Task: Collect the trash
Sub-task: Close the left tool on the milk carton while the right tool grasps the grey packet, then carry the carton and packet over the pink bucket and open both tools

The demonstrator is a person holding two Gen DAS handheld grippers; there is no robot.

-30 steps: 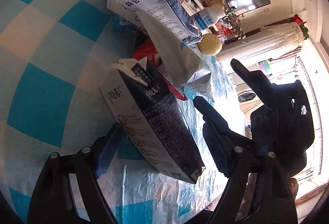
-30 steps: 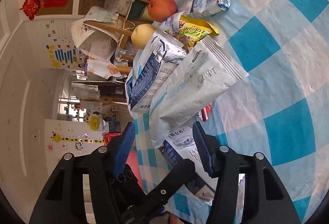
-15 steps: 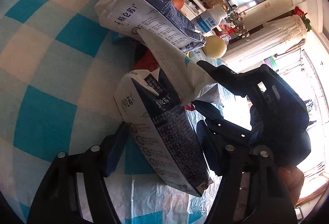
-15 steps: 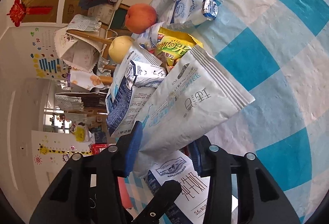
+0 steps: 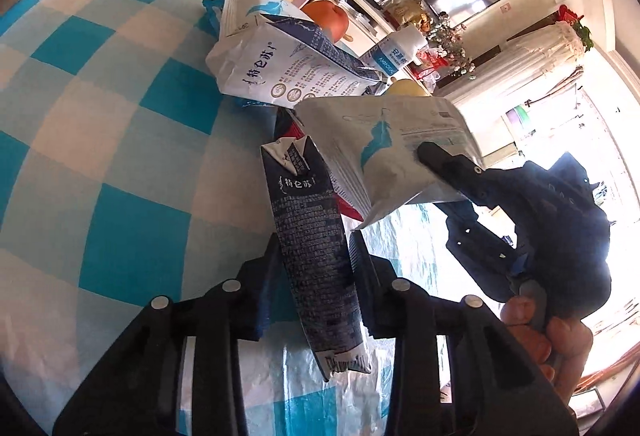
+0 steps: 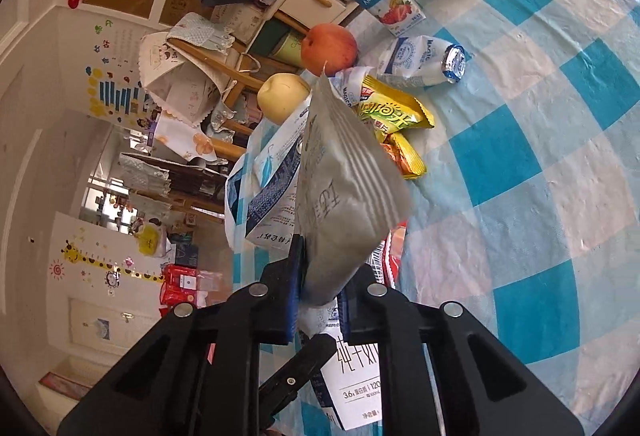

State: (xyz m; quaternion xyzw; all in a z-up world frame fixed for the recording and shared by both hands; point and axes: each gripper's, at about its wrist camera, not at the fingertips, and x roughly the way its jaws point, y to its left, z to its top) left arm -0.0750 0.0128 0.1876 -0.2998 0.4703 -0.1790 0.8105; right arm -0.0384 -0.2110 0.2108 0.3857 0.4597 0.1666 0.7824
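Both grips have just formed: left gripper [image 5: 316,252] is closing its fingers on the dark milk carton [image 5: 312,248]; right gripper [image 6: 320,292] clamps the grey pouch [image 6: 344,203], now clear of the table [image 6: 540,155]. Both are ready for disposal.

Couldn't really see the red wrapper [image 5: 347,209] on the table, the dark milk carton [image 5: 316,260] and the white pouch [image 5: 384,155] covered most of it. In the right wrist view another carton [image 6: 356,384] ran off the bottom edge, half behind the gripper fingers [image 6: 360,300]. Print on the carton was too small to read, and the window [image 5: 600,139] was blown out white.
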